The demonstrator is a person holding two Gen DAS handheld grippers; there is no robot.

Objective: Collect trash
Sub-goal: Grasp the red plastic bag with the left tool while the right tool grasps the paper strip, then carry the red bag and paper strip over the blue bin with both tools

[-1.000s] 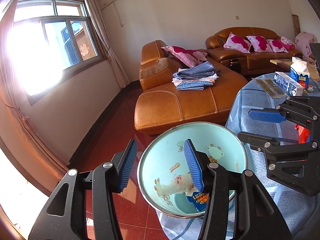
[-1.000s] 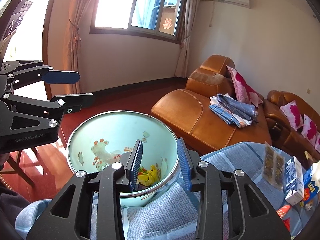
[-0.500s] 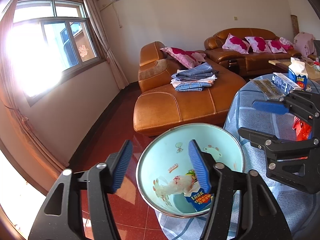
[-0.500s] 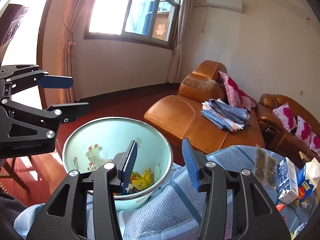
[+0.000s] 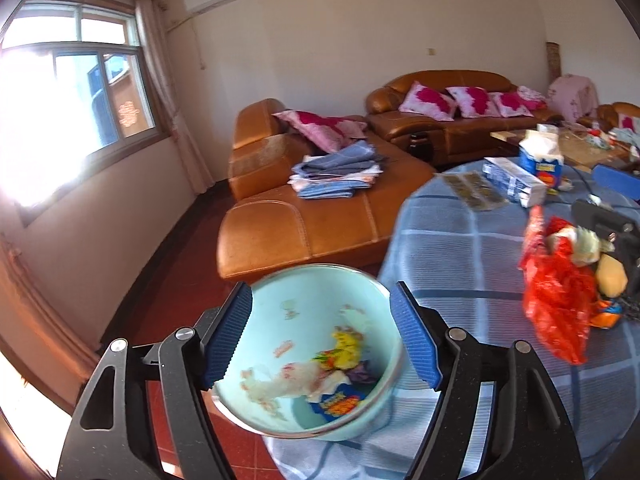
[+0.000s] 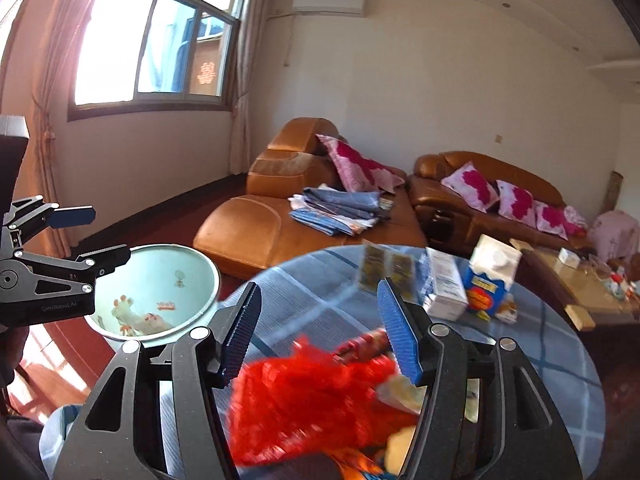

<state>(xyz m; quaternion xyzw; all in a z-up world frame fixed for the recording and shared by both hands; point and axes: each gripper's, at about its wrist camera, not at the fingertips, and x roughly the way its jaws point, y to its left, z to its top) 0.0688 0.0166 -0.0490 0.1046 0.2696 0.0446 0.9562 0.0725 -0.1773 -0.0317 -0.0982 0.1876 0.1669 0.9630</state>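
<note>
**A:** At the near edge of the round counter (image 5: 460,248) with its blue checked cloth, how much rubbish is already in the pale blue enamel bowl (image 5: 280,320)?

**B:** A few bits: a yellow wrapper (image 5: 346,342), a small blue printed packet (image 5: 338,402) and some white scraps lie at its bottom. I'd call it partly done.

**A:** What's left?

**B:** A crumpled red plastic bag (image 6: 312,396) with other wrappers heaped beside it, still on the cloth. Farther back stand a blue-and-white milk carton (image 6: 490,276), a white box (image 6: 444,284) and flat foil packets (image 6: 386,268); whether those count as trash I can't tell.

**A:** And the fingers?

**B:** The left gripper (image 5: 320,336) is opening, its fingers either side of the bowl without pressing it. The right gripper (image 6: 320,332) is opening too, over the red bag, gripping nothing.
</note>
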